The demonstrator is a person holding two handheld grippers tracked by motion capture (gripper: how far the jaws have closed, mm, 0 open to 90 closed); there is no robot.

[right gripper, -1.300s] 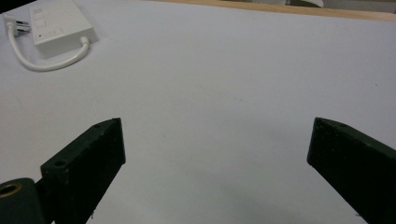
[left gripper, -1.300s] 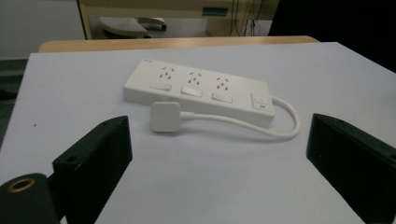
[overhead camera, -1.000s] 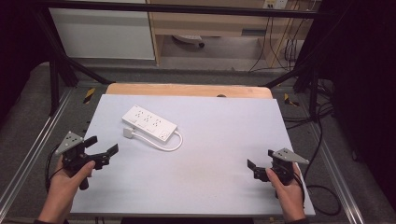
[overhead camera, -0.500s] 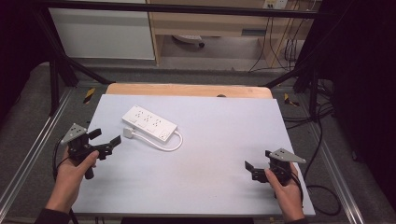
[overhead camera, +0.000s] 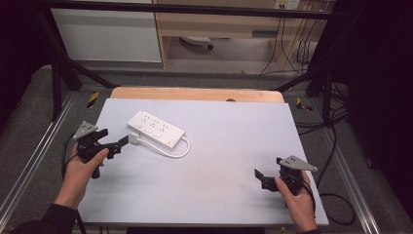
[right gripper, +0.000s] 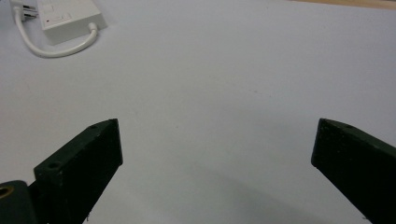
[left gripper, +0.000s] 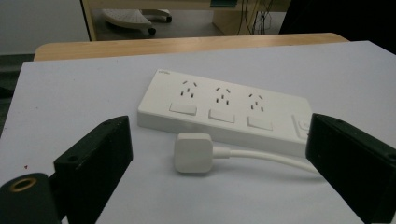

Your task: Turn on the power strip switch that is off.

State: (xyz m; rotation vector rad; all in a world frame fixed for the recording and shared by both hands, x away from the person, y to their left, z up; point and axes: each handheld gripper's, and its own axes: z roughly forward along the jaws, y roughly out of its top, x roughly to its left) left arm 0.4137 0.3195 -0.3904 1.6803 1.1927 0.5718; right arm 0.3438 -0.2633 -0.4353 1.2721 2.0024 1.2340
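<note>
- At the left of the high view I hold the left gripper (overhead camera: 122,142) low over the white table (overhead camera: 219,195), its jaws spread wide and pinching nothing.
- Just past its tips lies the white plug (left gripper: 192,152), flat on the table; in the left gripper view it sits between the two jaws, touching neither.
- The plug's white cord (overhead camera: 176,153) loops back to the white three-outlet power strip (overhead camera: 156,128), which lies diagonally in the upper left of the table.
- At the lower right, my right gripper (overhead camera: 258,176) rests near the table's front edge, well apart from the strip, jaws spread and empty.
</note>
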